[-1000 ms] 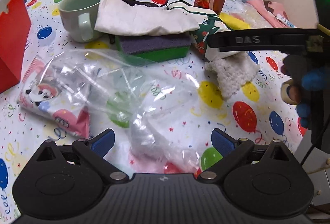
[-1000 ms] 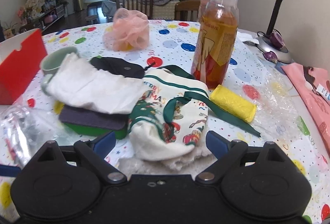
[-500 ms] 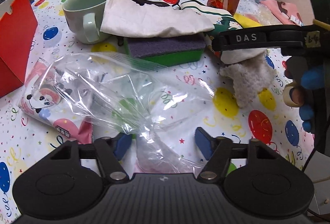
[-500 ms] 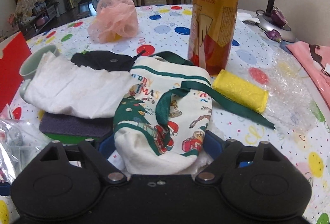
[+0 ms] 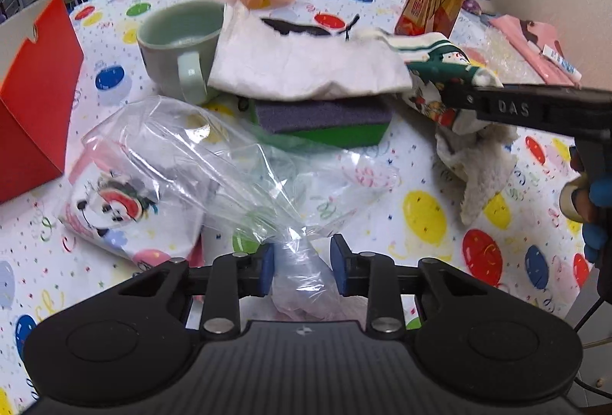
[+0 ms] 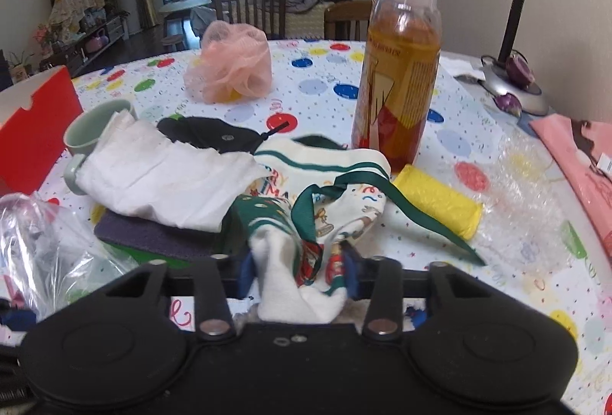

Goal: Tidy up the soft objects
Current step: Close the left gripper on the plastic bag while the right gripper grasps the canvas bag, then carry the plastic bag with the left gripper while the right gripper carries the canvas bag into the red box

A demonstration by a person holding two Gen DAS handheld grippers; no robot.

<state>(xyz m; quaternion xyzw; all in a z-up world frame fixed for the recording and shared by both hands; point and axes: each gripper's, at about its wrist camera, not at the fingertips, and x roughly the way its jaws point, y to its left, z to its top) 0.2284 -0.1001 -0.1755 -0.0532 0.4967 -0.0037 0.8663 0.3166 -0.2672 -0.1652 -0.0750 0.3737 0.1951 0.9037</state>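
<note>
My left gripper [image 5: 302, 267] is shut on the bunched end of a clear plastic bag [image 5: 214, 162] that spreads over the balloon-print tablecloth and a panda-print packet [image 5: 114, 208]. My right gripper [image 6: 298, 275] is shut on a white Christmas-print cloth pouch [image 6: 332, 193] with a green ribbon; in the left wrist view the pouch [image 5: 440, 86] hangs lifted from that gripper's finger at the right. A white cloth [image 6: 160, 170] lies on a purple-and-green sponge [image 5: 325, 120]. A pink mesh puff [image 6: 229, 67] sits further back.
A pale green mug [image 5: 179, 40] stands left of the white cloth. A red box [image 5: 34, 101] is at the left edge. A tea bottle [image 6: 397, 86], a yellow roll [image 6: 440, 200], bubble wrap [image 6: 524, 185], a desk lamp [image 6: 520, 32] and a pink packet [image 6: 581, 155] are at the right.
Both grippers have gone from open to shut: the left closed on the plastic bag's end, the right moved forward and closed on the Christmas pouch, which now lifts off the table.
</note>
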